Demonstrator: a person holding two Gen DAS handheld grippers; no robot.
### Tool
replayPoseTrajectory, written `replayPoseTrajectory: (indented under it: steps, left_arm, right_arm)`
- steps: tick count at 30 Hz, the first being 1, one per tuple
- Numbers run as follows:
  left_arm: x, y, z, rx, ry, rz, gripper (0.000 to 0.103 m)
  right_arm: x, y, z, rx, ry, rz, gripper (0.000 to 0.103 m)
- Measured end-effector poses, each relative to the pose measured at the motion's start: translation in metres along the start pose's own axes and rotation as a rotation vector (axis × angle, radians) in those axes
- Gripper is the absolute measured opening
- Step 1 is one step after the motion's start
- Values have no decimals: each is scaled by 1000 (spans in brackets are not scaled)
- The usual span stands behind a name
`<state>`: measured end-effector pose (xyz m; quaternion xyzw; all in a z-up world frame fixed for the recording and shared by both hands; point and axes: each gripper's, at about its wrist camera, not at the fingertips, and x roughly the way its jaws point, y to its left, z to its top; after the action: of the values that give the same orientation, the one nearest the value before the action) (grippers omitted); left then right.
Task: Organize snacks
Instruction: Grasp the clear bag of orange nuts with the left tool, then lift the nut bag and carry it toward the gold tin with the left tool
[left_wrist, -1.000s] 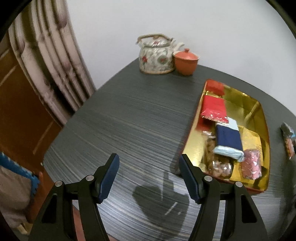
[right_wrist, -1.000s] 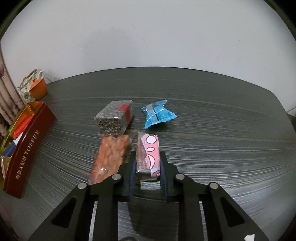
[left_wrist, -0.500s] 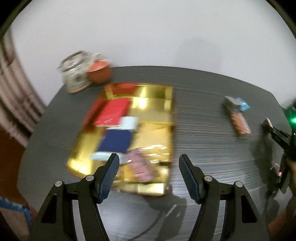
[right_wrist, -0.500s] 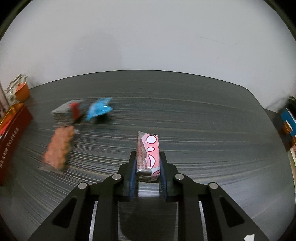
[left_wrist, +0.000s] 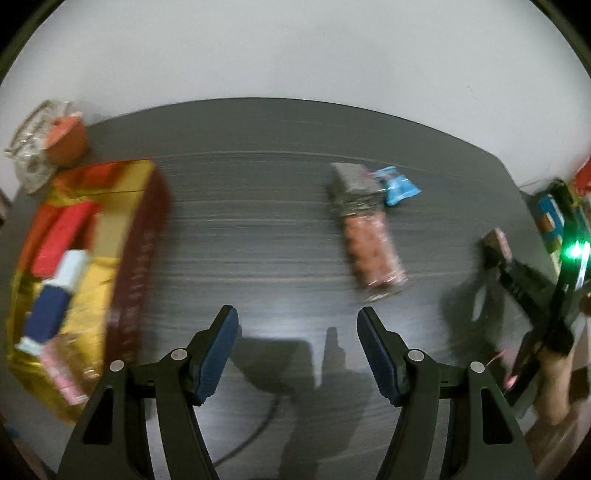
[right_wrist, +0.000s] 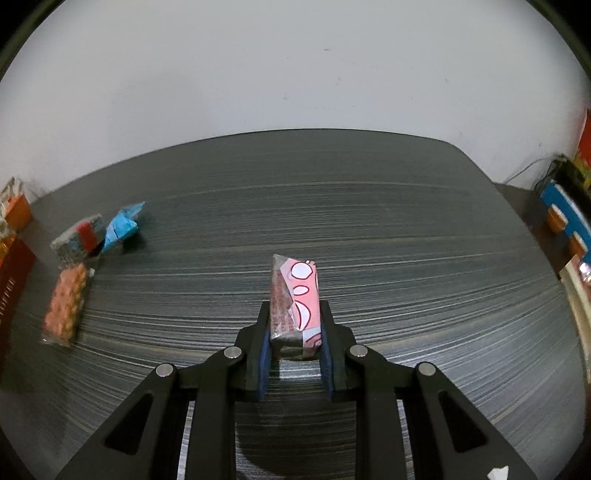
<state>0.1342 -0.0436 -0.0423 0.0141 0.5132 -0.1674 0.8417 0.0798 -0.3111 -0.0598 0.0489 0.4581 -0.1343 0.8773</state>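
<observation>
My right gripper (right_wrist: 294, 334) is shut on a pink snack packet (right_wrist: 295, 299) and holds it above the dark table; both also show at the right of the left wrist view (left_wrist: 496, 245). My left gripper (left_wrist: 297, 325) is open and empty over the table's near middle. A gold tray (left_wrist: 110, 236) with several snacks lies at the left. An orange snack pack (left_wrist: 371, 251), a grey bar pack (left_wrist: 356, 188) and a blue candy (left_wrist: 399, 186) lie on the table ahead, and show at the left of the right wrist view (right_wrist: 64, 299).
A floral teapot (left_wrist: 31, 147) and an orange lidded cup (left_wrist: 66, 138) stand at the table's back left corner. Colourful boxes (right_wrist: 565, 214) sit beyond the table's right edge. The wall runs behind the table.
My left gripper has swung right, from the tray's left side to facing the loose snacks. My right gripper has lifted the pink packet and carried it right, away from the other snacks.
</observation>
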Motion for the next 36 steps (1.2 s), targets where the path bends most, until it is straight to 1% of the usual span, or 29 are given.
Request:
replayPoseTrajectory:
  steps: [6, 12, 15, 19, 21, 22, 23, 24, 26, 29, 30, 36]
  left_arm:
    - [26, -33, 17, 17, 12, -17, 68]
    - [56, -53, 31, 66, 29, 32, 68]
    - [67, -59, 36, 82, 38, 37, 68]
    - [79, -65, 41, 95, 52, 62, 67]
    - [83, -66, 42, 92, 62, 60, 58]
    - [83, -67, 43, 94, 50, 70, 53]
    - [83, -67, 43, 99, 46, 78, 45]
    - [83, -68, 42, 106, 46, 81, 41]
    - [83, -69, 41, 120, 42, 85, 38]
    - [81, -66, 36, 122, 42, 82, 38]
    - [75, -56, 30, 123, 42, 80, 38]
    - [64, -50, 9, 145, 41, 82, 38]
  right_arm:
    - [-1, -4, -2, 8, 0, 8, 21]
    - [-2, -8, 1, 9, 0, 9, 21]
    - [-2, -7, 0, 9, 1, 9, 21]
    - [-2, -6, 0, 10, 1, 9, 21]
    - [-2, -5, 0, 9, 1, 9, 21]
    - [-2, -5, 0, 10, 1, 9, 21]
    - [-2, -4, 0, 10, 1, 9, 21]
    - [-2, -4, -1, 9, 1, 8, 21]
    - [-2, -4, 1, 10, 1, 8, 21]
    - [-3, -4, 1, 11, 1, 9, 21]
    - [-3, -2, 1, 11, 1, 9, 21]
    - [-3, -3, 1, 10, 1, 8, 21]
